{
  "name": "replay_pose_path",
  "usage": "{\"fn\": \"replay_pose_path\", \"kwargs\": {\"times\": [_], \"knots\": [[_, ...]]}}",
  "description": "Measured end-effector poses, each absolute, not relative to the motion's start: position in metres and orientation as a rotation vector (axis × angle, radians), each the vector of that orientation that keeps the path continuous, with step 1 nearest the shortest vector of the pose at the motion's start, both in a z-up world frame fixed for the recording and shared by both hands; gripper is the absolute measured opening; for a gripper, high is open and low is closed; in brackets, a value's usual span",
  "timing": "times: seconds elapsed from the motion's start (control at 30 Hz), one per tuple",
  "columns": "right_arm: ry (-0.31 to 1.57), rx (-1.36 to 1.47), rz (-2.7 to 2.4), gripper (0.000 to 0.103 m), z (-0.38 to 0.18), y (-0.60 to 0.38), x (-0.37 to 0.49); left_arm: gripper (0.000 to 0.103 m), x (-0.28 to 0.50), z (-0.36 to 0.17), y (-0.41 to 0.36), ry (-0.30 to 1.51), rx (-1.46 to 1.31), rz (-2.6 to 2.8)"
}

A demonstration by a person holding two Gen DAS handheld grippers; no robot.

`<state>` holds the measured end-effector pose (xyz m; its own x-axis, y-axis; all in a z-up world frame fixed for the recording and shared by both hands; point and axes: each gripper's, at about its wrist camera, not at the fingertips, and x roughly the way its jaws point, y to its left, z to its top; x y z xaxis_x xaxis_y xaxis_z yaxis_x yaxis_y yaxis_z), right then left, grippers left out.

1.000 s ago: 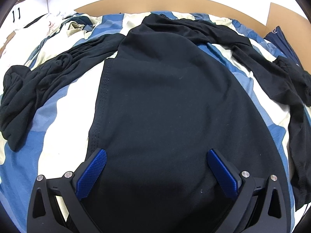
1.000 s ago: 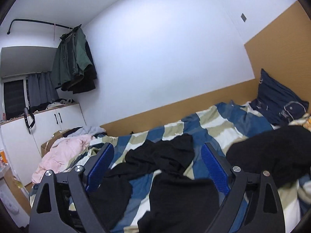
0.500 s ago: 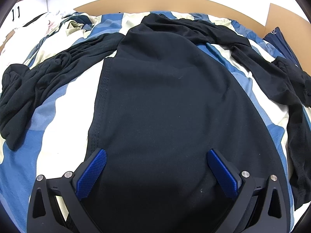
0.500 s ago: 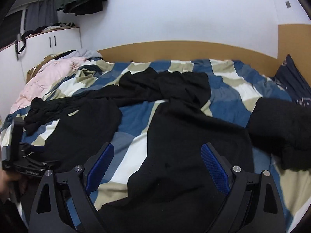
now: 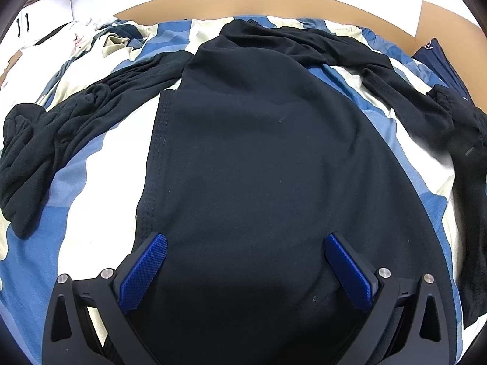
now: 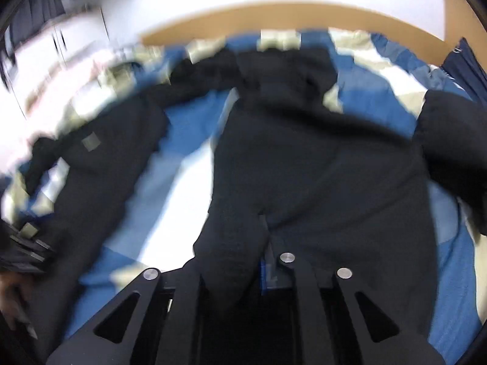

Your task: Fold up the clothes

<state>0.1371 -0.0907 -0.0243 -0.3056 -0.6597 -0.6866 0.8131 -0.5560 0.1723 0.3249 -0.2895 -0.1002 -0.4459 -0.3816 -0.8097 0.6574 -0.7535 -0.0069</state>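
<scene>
A black garment (image 5: 258, 152) lies spread on a blue, white and beige bedspread (image 5: 100, 188). One long part of it trails off to the left and another to the right. My left gripper (image 5: 243, 243) hovers open over the garment's near end, with cloth below the blue pads but not pinched. The right wrist view is blurred. In it my right gripper (image 6: 258, 261) is closing, and a fold of the same black garment (image 6: 319, 167) is bunched between its pads at the near edge.
A dark blue pillow (image 5: 438, 57) leans against the wooden headboard (image 5: 274, 0) at the right. Another black heap (image 6: 450, 140) lies on the right of the bed. Pale clothes (image 6: 61, 85) and a white cupboard (image 5: 36, 21) are at the far left. A hand (image 6: 12, 298) shows at the lower left.
My right gripper swung down from facing the wall to the bed, and its jaws went from wide open to closed on the black cloth. The left gripper stayed still and open.
</scene>
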Motion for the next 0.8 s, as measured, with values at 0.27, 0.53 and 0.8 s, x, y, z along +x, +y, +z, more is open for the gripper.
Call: {"fn": "replay_pose_path", "kwargs": {"times": [0.27, 0.53, 0.8], "knots": [[0.54, 1.138, -1.641, 0.014, -0.054, -0.077, 0.159, 0.103, 0.326, -0.1, -0.29, 0.423, 1.121, -2.205], [0.263, 0.884, -1.856, 0.049, 0.012, -0.03, 0.147, 0.103, 0.322, -0.1, -0.29, 0.391, 1.131, -2.194], [0.276, 0.706, -1.858, 0.062, 0.014, -0.056, 0.154, 0.103, 0.324, -0.099, -0.292, 0.404, 1.129, -2.2]]}}
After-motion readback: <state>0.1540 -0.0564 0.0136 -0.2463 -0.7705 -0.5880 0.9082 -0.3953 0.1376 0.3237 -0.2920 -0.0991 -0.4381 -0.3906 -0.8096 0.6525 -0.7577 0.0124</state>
